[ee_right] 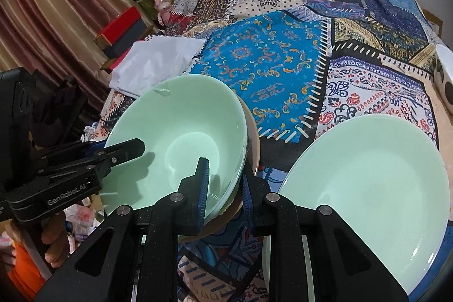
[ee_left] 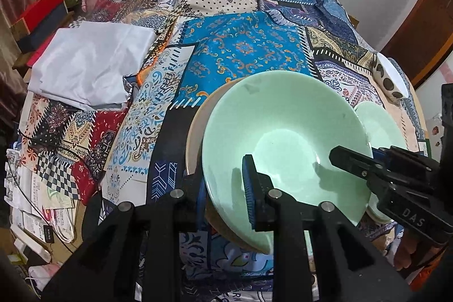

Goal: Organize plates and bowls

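Patchwork cloth (ee_left: pixel 243 47) in blues, reds and creams covers your whole worktop, and everything else sits on it. Largest on that cloth is the pale green plate (ee_right: pixel 368 177), lying flat just beside the bowls on the side of your right hand. A folded grey-white sheet (ee_left: pixel 85 67) lies well apart from the dishes, toward the far left edge. Next comes the green bowl (ee_left: pixel 283 137), nested inside a tan bowl (ee_left: pixel 195 132) whose rim shows only along one side; whether the pair rests on the cloth or hangs just above it, you cannot tell from these views. A white bowl with dark spots (ee_left: pixel 389 78) stands near the far right edge of the worktop. Your left hand-held gripper (ee_left: pixel 223 188) is pinching the near rim of the nested bowls, one blue pad inside the green bowl and the other outside. Your right hand-held gripper (ee_right: pixel 225 188) pinches the rim on the opposite side in the same way, jaws drawn close on the stacked edges.
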`<action>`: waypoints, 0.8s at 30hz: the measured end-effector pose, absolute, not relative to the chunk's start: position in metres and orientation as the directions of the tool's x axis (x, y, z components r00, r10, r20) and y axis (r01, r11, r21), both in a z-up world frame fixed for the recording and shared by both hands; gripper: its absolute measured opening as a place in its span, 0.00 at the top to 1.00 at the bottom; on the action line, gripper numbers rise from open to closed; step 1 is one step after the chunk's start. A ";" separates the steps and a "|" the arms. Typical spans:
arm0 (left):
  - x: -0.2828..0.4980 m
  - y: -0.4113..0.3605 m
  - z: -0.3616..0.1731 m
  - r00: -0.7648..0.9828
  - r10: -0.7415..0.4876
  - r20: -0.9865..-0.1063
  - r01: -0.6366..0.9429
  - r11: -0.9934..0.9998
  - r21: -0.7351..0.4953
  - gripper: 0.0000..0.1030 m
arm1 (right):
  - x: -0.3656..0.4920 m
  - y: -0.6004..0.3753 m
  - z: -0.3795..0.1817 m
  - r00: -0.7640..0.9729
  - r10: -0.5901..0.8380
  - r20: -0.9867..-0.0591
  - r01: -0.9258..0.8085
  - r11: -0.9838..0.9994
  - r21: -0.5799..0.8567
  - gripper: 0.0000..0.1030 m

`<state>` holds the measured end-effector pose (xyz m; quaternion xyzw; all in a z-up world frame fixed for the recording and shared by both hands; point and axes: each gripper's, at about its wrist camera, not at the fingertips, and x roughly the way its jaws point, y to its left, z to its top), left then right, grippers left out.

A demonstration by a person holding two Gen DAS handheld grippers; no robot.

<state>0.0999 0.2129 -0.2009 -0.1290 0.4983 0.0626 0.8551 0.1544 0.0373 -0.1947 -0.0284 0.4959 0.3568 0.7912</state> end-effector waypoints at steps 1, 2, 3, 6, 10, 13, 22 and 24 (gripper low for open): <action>0.100 0.212 -0.201 0.495 -0.018 -0.869 -0.235 0.960 -0.154 0.78 | 0.154 0.038 -0.194 0.258 0.533 -0.806 -0.597 0.744 0.301 0.80; 0.100 0.212 -0.201 0.495 -0.014 -0.869 -0.235 0.960 -0.149 0.78 | 0.153 0.037 -0.194 0.262 0.530 -0.807 -0.603 0.742 0.292 0.80; 0.100 0.212 -0.201 0.494 -0.012 -0.869 -0.235 0.961 -0.147 0.78 | 0.152 0.037 -0.193 0.265 0.529 -0.806 -0.606 0.742 0.287 0.80; 0.102 0.212 -0.202 0.492 -0.005 -0.870 -0.240 0.960 -0.141 0.78 | 0.152 0.033 -0.191 0.278 0.527 -0.803 -0.607 0.745 0.278 0.79; 0.104 0.210 -0.201 0.493 0.007 -0.870 -0.244 0.961 -0.131 0.78 | 0.155 0.024 -0.185 0.298 0.542 -0.786 -0.602 0.746 0.286 0.78; 0.105 0.208 -0.199 0.491 0.019 -0.871 -0.242 0.963 -0.116 0.78 | 0.156 0.022 -0.183 0.301 0.543 -0.784 -0.604 0.745 0.284 0.78; 0.112 0.199 -0.182 0.499 0.085 -0.863 -0.235 0.971 -0.041 0.73 | 0.152 0.005 -0.168 0.342 0.552 -0.760 -0.615 0.743 0.263 0.78; 0.113 0.195 -0.175 0.506 0.069 -0.860 -0.218 0.975 -0.051 0.73 | 0.151 -0.001 -0.164 0.350 0.553 -0.756 -0.614 0.745 0.261 0.78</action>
